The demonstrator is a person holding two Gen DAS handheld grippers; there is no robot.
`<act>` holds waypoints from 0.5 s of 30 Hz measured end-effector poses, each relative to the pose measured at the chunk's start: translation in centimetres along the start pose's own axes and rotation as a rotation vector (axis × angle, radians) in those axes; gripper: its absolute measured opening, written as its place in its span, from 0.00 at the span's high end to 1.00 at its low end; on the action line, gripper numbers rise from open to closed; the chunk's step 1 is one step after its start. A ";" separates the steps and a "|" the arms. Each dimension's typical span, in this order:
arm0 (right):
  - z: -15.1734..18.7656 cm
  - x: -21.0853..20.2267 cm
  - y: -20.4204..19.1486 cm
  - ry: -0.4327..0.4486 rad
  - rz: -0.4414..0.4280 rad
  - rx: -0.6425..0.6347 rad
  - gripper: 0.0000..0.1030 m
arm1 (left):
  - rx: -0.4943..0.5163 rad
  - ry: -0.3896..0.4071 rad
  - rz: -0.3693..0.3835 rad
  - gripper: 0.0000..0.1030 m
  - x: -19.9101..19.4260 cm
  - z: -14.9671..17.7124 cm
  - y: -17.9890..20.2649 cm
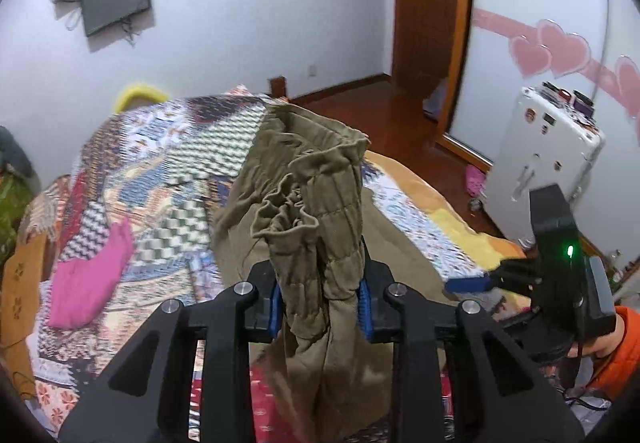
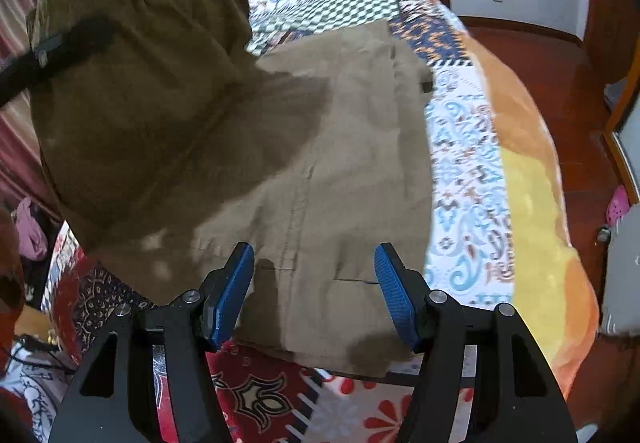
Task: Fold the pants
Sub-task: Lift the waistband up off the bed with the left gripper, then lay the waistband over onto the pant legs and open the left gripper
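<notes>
The olive-brown pants (image 1: 308, 203) are lifted at the waistband end by my left gripper (image 1: 322, 299), which is shut on the bunched cloth between its blue pads. In the right wrist view the raised part of the pants (image 2: 140, 103) hangs at the upper left, and the rest (image 2: 340, 183) lies flat on the bed. My right gripper (image 2: 314, 291) is open and empty, hovering over the near edge of the flat part. It also shows in the left wrist view (image 1: 468, 285) at the right, held by a hand in an orange sleeve.
The bed carries a patchwork quilt (image 1: 160, 163) with a pink garment (image 1: 92, 275) on its left. An orange-yellow blanket edge (image 2: 532, 183) runs along the bed's right side. A white suitcase (image 1: 544, 151) stands on the wooden floor (image 2: 540, 63) to the right.
</notes>
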State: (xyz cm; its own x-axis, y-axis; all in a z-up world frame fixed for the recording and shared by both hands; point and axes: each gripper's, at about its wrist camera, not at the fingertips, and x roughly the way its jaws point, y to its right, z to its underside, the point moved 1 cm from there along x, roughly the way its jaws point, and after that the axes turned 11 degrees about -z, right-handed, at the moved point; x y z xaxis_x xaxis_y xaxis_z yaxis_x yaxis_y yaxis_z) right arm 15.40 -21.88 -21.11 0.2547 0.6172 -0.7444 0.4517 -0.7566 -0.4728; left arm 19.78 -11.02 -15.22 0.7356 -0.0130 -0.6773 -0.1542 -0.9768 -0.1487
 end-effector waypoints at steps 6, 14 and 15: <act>0.0 -2.4 0.9 0.067 0.022 0.044 0.43 | 0.020 -0.078 0.080 0.73 2.2 0.6 2.3; 0.4 -4.4 2.1 0.116 0.046 0.074 0.43 | 0.031 -0.199 0.158 0.73 4.6 1.6 4.7; 0.5 -4.6 2.2 0.118 0.050 0.077 0.43 | 0.038 -0.210 0.162 0.73 4.8 1.8 4.9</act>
State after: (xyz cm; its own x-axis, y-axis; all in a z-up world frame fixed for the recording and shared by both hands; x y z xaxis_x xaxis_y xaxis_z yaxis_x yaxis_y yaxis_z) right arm 14.87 -26.50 -18.99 0.3761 0.5961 -0.7094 0.3702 -0.7985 -0.4748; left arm 21.37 -15.50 -20.53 0.5470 -0.1201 -0.8285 -0.2862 -0.9569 -0.0503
